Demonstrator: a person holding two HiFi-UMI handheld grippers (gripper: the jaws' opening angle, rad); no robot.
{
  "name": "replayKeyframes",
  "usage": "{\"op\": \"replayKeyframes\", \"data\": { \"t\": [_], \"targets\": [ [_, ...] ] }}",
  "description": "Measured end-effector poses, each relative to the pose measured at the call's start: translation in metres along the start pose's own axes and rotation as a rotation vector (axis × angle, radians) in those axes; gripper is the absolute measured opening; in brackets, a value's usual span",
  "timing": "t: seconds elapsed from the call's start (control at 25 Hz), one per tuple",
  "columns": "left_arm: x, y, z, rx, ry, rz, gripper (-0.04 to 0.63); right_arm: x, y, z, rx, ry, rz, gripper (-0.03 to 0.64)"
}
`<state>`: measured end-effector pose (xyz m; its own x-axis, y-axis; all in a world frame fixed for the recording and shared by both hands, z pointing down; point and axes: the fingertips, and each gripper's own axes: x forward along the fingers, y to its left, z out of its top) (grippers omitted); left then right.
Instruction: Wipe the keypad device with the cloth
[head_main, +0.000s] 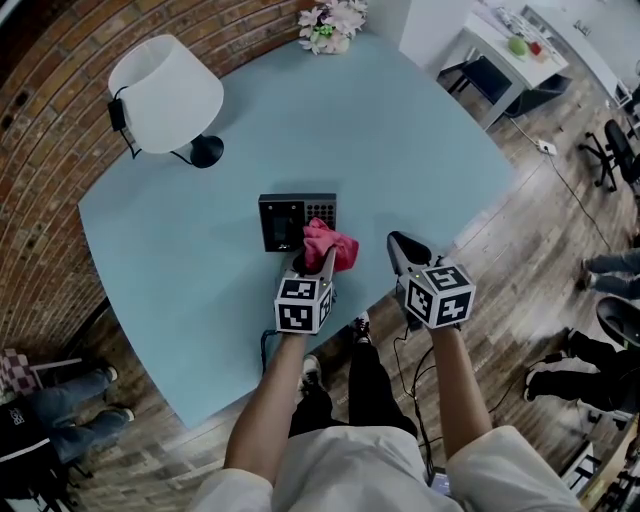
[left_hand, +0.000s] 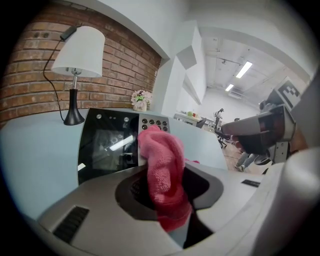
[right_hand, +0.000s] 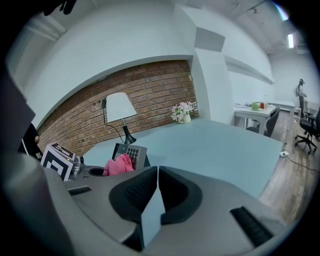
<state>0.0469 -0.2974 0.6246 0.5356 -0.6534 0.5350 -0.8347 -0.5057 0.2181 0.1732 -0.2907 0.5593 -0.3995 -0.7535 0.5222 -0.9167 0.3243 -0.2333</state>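
A black keypad device (head_main: 297, 221) with a dark screen and a button pad lies in the middle of the pale blue table (head_main: 180, 270). My left gripper (head_main: 312, 258) is shut on a pink cloth (head_main: 328, 245) that bunches over the device's near right corner. In the left gripper view the pink cloth (left_hand: 166, 175) hangs between the jaws, right before the device (left_hand: 112, 142). My right gripper (head_main: 400, 245) hovers to the right of the cloth, jaws together, holding nothing. In the right gripper view its pads (right_hand: 167, 187) nearly meet, with the device (right_hand: 131, 154) and cloth (right_hand: 118, 165) off to the left.
A white lamp (head_main: 165, 95) on a black base stands at the table's far left. A small flower pot (head_main: 333, 25) sits at the far edge. A brick wall runs along the left. Desks and office chairs (head_main: 610, 150) stand on the wooden floor to the right.
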Motion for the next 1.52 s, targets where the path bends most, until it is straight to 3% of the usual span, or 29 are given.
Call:
{"op": "replayKeyframes", "data": {
  "t": [0.28,0.84,1.52],
  "targets": [
    [-0.009,0.004,-0.018,-0.041,0.034,0.007,0.152,-0.006,0.005,0.0,-0.011,0.0,-0.006,0.034],
    [-0.062,0.031,-0.012,-0.09,-0.028,0.042,0.15,-0.018,0.031,0.007,-0.044,-0.018,-0.013,0.034],
    [-0.18,0.045,0.048,0.053,-0.212,0.068,0.15,-0.077,0.108,0.039,-0.094,-0.134,-0.022,0.034]
  ]
}}
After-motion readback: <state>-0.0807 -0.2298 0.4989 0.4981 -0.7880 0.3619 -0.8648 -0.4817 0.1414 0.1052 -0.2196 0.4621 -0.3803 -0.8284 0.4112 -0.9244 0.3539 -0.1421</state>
